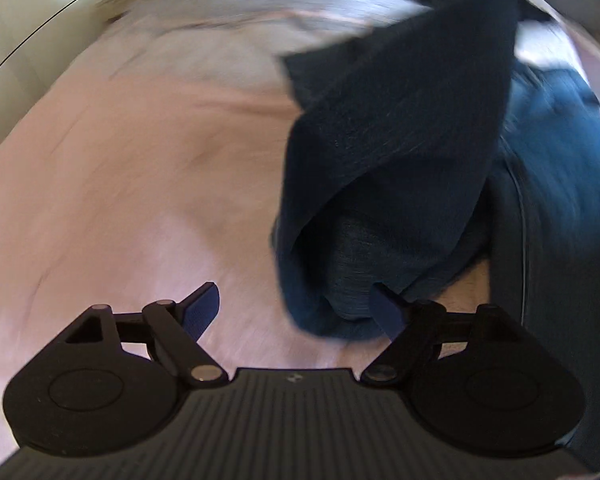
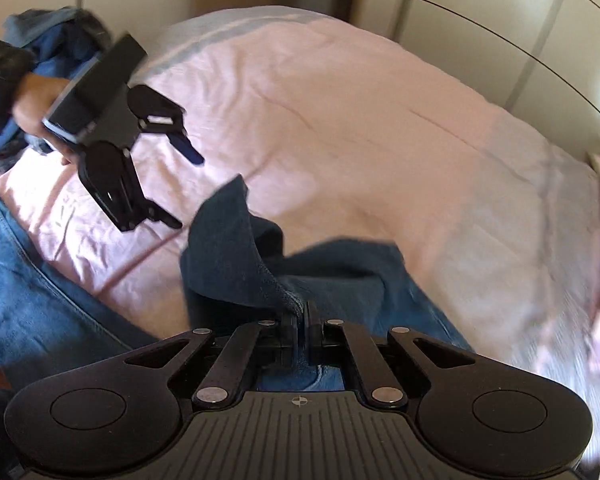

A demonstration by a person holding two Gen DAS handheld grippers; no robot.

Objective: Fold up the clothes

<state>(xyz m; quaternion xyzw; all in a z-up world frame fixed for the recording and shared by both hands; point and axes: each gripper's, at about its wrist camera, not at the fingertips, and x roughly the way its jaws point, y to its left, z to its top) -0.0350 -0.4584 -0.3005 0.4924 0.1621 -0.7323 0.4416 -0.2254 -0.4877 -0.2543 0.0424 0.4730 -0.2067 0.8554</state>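
A dark navy cloth hangs over the pink bed sheet, lifted from the upper right. My left gripper is open, its right fingertip next to the cloth's lower fold. In the right wrist view, my right gripper is shut on the navy cloth at its hem. The left gripper shows there too, open, just left of the cloth's raised corner.
Blue jeans lie along the near edge of the bed, also in the left wrist view. A heap of blue clothes sits at the far left. White wardrobe doors stand behind the bed.
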